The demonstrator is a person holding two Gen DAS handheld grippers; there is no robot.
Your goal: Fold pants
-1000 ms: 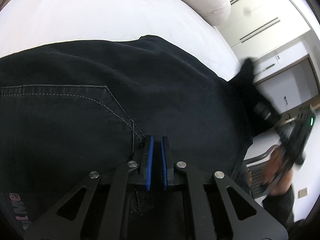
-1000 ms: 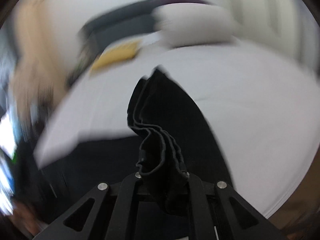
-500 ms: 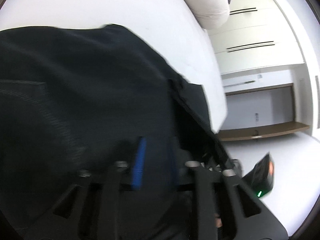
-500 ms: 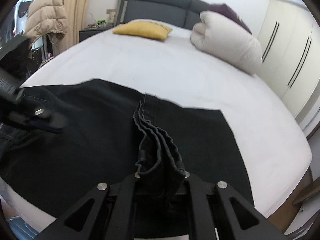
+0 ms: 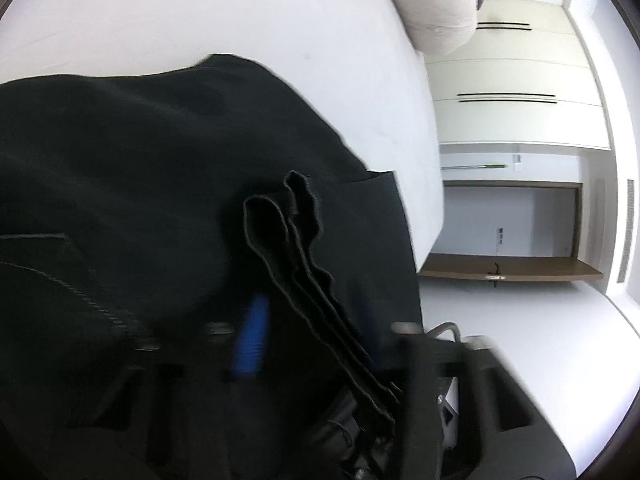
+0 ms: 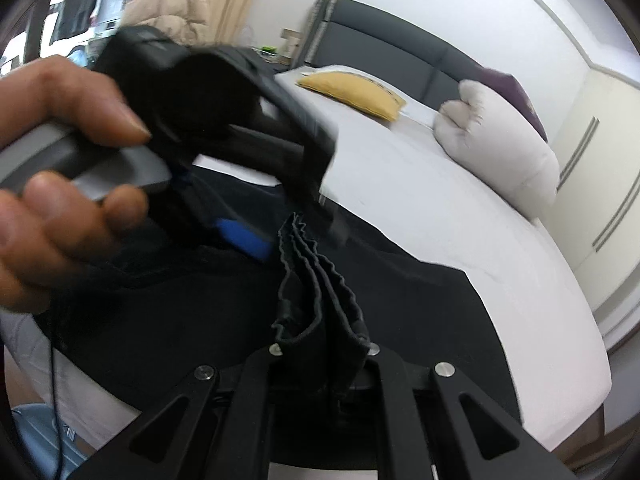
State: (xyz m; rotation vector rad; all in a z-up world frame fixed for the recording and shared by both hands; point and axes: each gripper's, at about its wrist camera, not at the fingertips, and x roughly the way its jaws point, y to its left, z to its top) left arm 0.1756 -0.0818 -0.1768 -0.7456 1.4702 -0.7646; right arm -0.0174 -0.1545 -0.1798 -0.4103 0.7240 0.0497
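Note:
Black pants [image 5: 140, 180] lie spread on the white bed [image 5: 200, 12]. My right gripper [image 6: 322, 350] is shut on the bunched stack of leg hems [image 6: 316, 280], which stands up out of its jaws. A hand [image 6: 52, 200] brings my left gripper [image 6: 292, 228] in from the upper left, its blue pad [image 6: 244, 236] close beside the top of the stack. In the left wrist view the hem stack [image 5: 304, 264] runs between the left gripper's [image 5: 316, 328] blurred fingers. Its jaws are closing, and the blue pad [image 5: 250, 340] stands apart from the cloth.
A white pillow [image 6: 496, 152], a yellow cushion [image 6: 352, 90] and a dark headboard [image 6: 380, 44] are at the bed's far end. Wardrobe doors [image 5: 512, 76] stand beyond the bed's right edge. A beige jacket [image 6: 168, 8] hangs at the far left.
My right gripper carried the bunched hems across the pants to the left gripper. The left gripper let go near the pocket, opened and rolled; the hems now pass between its fingers.

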